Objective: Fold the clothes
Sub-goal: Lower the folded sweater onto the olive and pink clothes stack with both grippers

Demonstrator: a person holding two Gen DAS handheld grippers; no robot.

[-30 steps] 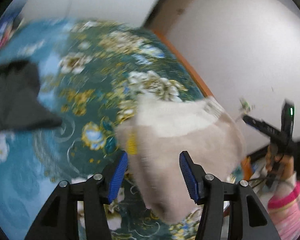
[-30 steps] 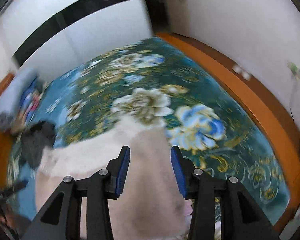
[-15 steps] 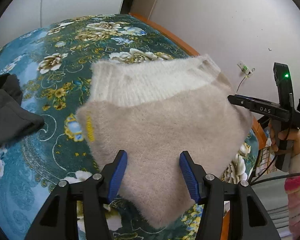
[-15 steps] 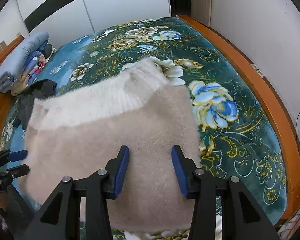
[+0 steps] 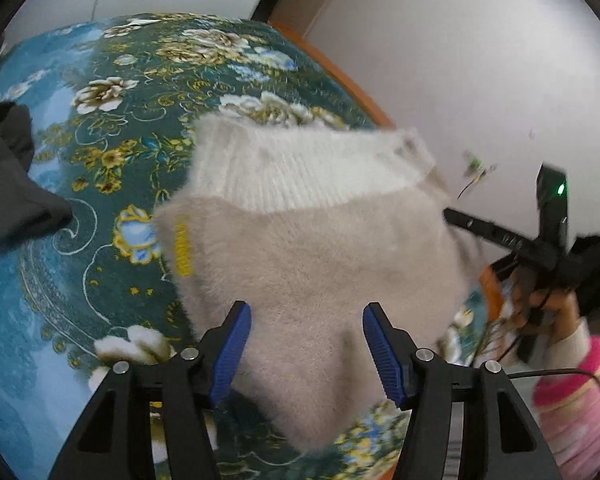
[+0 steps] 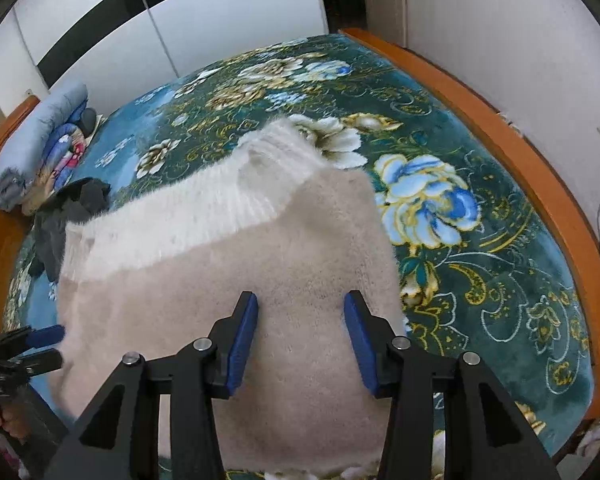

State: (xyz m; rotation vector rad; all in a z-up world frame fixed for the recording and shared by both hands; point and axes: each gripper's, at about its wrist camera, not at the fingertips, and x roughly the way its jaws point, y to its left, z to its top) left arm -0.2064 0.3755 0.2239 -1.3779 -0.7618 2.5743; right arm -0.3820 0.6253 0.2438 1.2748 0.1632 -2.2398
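Note:
A fuzzy beige sweater [image 5: 316,248] with a white ribbed band lies folded on the floral bedspread [image 5: 100,184]. It also shows in the right wrist view [image 6: 236,264]. My left gripper [image 5: 306,346] is open and hovers over the sweater's near edge, holding nothing. My right gripper [image 6: 300,334] is open above the sweater's near side, holding nothing. The right gripper also shows in the left wrist view [image 5: 480,228] at the sweater's right edge. The left gripper shows in the right wrist view [image 6: 44,344] at the sweater's left edge.
Dark grey clothes [image 5: 8,184] lie on the bed left of the sweater, also in the right wrist view [image 6: 68,216]. Folded blue bedding [image 6: 36,144] sits at the far left. The orange bed frame [image 6: 540,184] and a white wall run along the right.
The sweater went from swinging in the air to lying spread on the bed. Both grippers stay open; the views shifted slightly and blurred a little.

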